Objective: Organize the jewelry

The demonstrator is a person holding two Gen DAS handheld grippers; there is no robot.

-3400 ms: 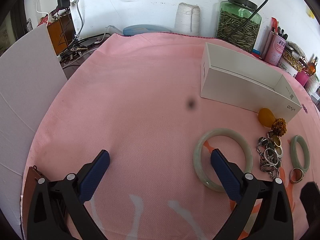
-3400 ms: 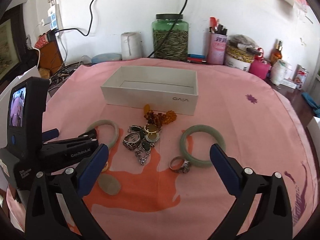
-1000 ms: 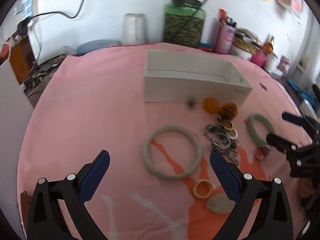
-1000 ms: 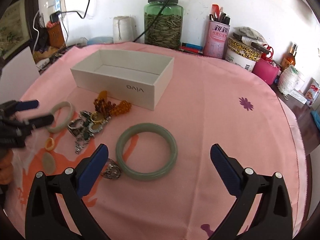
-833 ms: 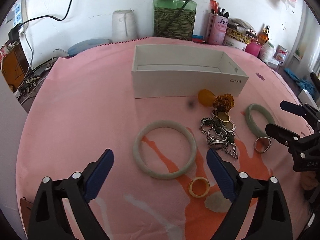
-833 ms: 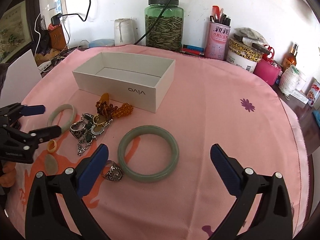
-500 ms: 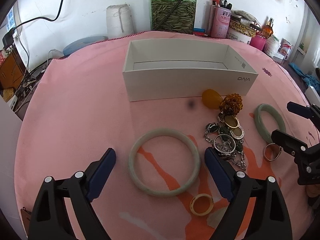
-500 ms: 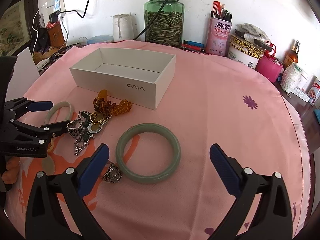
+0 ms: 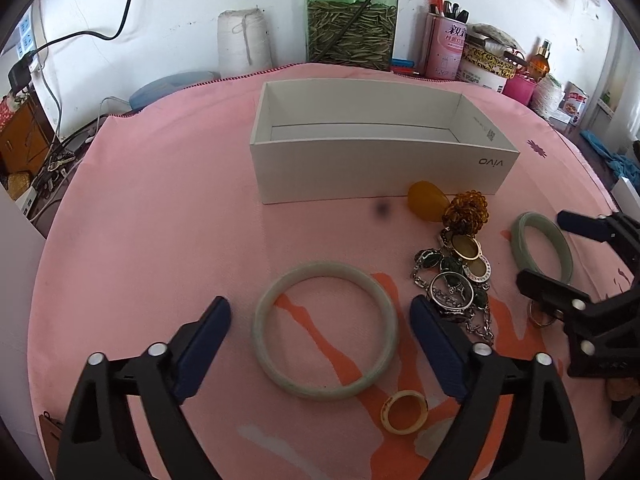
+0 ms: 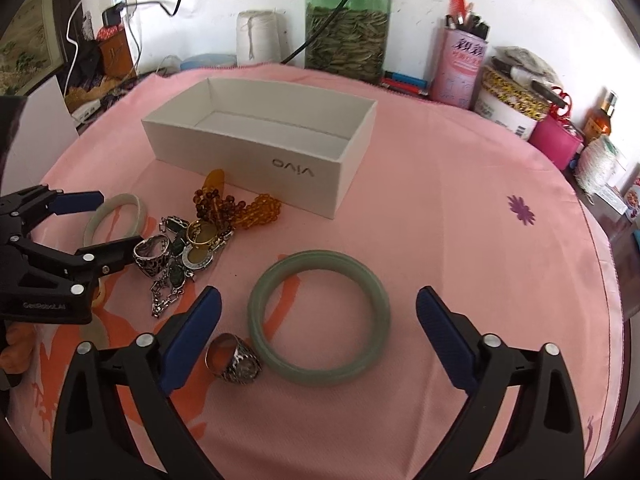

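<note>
A pale jade bangle [image 9: 261,322] lies flat on the pink cloth, and my left gripper [image 9: 320,307] straddles it. Its jaws are closing, with the pads still clear of the rim on both sides. A darker green bangle [image 10: 380,320] lies between the fingers of my right gripper [image 10: 319,295], whose jaws are also closing without touching it. A silver ring [image 10: 234,360] rests against that bangle, by the left fingertip. The empty white box [image 9: 380,168] stands behind a tangle of bracelets and rings [image 9: 456,280].
A small yellow ring [image 9: 404,406] lies near my left gripper's right finger. Amber beads [image 9: 466,208] and an amber pendant [image 9: 426,200] sit by the box. A green jar [image 9: 352,20], thread spool [image 9: 244,44] and pink tin [image 9: 446,48] line the back wall.
Both pairs of jaws have narrowed. The left gripper swung over and closer to the pale bangle, which now sits between its fingers. The right gripper dropped slightly toward the green bangle.
</note>
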